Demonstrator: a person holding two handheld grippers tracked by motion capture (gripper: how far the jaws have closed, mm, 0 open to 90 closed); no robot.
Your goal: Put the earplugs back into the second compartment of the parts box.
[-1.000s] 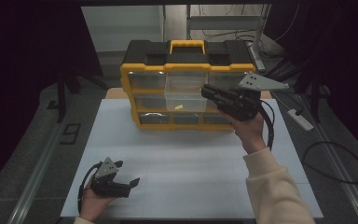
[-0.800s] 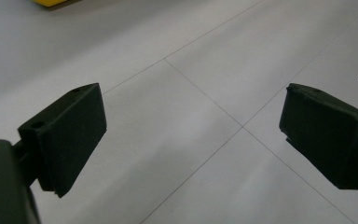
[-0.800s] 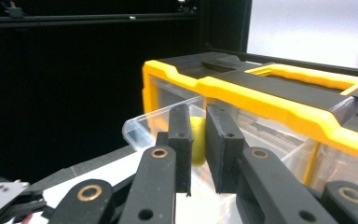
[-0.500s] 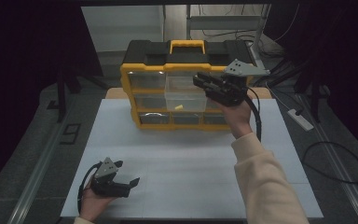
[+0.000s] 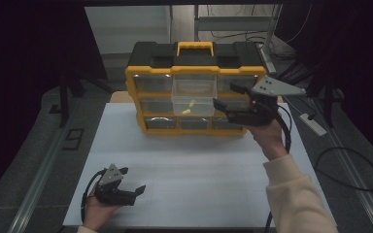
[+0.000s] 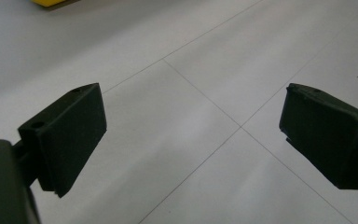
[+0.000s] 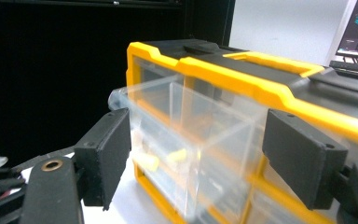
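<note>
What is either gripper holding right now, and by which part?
Nothing is held. The right gripper has just been opening beside the pulled-out clear drawer, pads off it. The left gripper is open over the white table.

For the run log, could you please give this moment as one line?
right gripper: open, jaws just opened, beside pulled-out clear drawer | organizer: two yellow pieces in drawer | left gripper: open, over white table

right tool (image 5: 229,101): jaws opened, drawn back right of cabinet | clear drawer (image 5: 193,96): now pulled out, released
</note>
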